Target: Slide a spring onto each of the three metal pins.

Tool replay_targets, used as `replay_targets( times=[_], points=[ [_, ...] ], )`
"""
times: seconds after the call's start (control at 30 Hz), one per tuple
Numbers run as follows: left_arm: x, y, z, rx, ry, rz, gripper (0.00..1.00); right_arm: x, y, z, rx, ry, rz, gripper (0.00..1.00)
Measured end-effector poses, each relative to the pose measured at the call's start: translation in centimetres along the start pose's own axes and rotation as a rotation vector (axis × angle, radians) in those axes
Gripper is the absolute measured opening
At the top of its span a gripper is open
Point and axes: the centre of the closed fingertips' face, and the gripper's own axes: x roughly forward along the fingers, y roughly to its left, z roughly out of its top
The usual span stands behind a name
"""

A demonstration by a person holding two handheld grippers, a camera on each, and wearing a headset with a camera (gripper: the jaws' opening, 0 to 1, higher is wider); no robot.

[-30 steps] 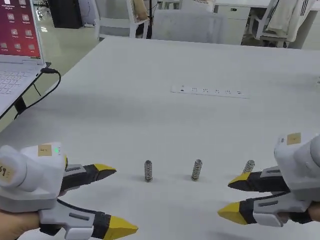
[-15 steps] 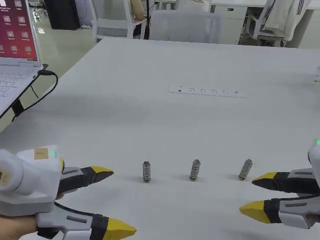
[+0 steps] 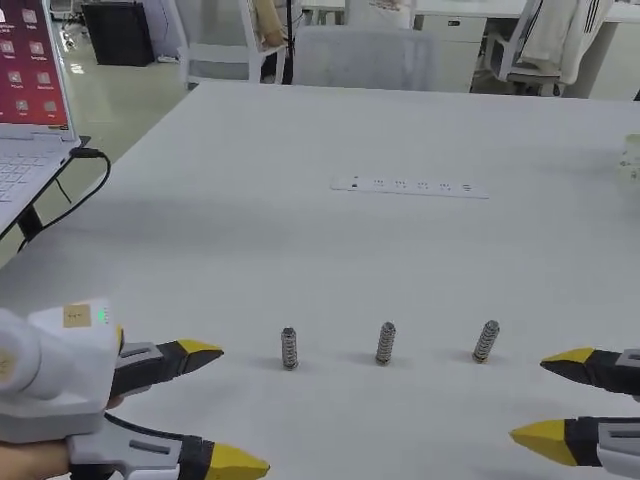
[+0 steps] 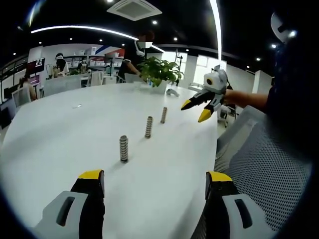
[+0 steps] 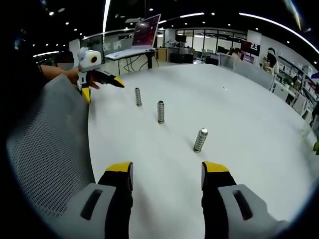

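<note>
Three metal pins stand in a row on the white table, each with a spring around it: the left pin [image 3: 289,348], the middle pin [image 3: 386,343] and the right pin [image 3: 486,341]. They also show as the left pin [image 4: 123,148], middle pin [image 4: 148,127], right pin [image 4: 164,115], and as the right pin [image 5: 200,140], middle pin [image 5: 160,111], left pin [image 5: 138,96]. My left gripper [image 3: 220,406] is open and empty, left of the row. My right gripper [image 3: 556,396] is open and empty, right of the row.
A white power strip [image 3: 410,187] lies further back on the table. An open laptop [image 3: 25,110] with a cable [image 3: 70,195] sits at the far left. Chairs [image 3: 365,55] stand behind the table. A mesh chair back [image 5: 47,144] is close to the table's near edge.
My right gripper has drawn back to the right, away from the right pin. The left gripper has sunk slightly lower in the picture. The pins have not moved.
</note>
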Motion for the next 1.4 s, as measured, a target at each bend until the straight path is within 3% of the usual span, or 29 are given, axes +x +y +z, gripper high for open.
replay_targets(
  times=[0.33, 0.83, 1.4],
  points=[
    [0.0, 0.2, -0.1, -0.008, -0.004, 0.005, 0.8, -0.6, -0.5, 0.1, -0.018, -0.075, -0.026, 0.62],
    [-0.1, 0.6, -0.2, -0.024, -0.017, 0.018, 0.8, -0.5, -0.6, 0.5, -0.021, -0.116, -0.038, 0.73],
    [-0.2, 0.6, 0.1, -0.025, -0.024, 0.027, 0.8, -0.7, -0.7, 1.2, -0.017, -0.136, -0.037, 0.77]
  ],
)
